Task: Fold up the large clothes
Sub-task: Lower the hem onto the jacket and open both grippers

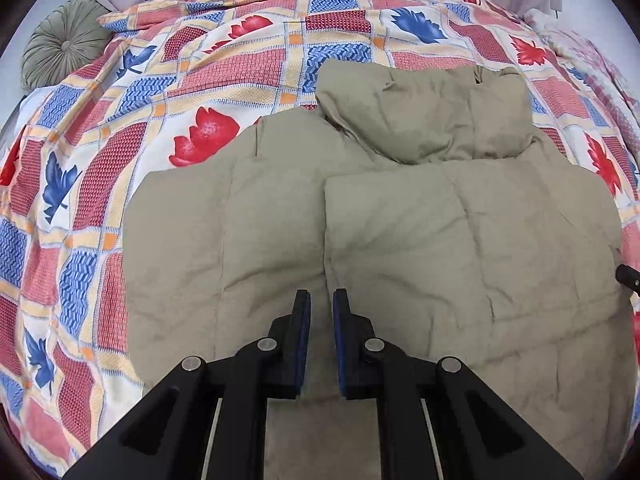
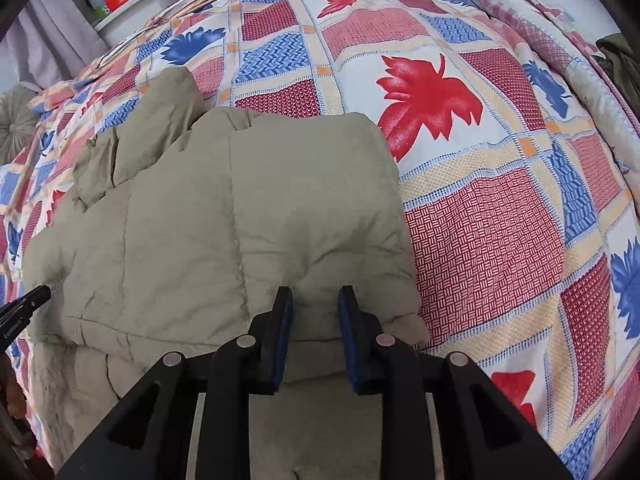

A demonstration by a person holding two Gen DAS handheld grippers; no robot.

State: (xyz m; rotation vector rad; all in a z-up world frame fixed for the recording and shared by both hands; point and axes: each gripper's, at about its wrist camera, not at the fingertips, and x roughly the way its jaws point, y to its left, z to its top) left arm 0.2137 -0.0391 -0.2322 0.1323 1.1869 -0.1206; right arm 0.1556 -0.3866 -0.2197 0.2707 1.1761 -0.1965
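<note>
Padded jacket (image 1: 400,240) on bed (image 1: 100,160): we judge sides folded in, lengthwise fold left; left tool (image 1: 322,300) clenched on nothing, right tool (image 2: 315,296) grasping its near edge.

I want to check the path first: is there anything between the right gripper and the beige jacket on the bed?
Nothing visible. The right gripper points straight at the jacket, with only jacket fabric showing between its fingers. The patterned bedspread beside it carries no loose objects nearby.
</note>
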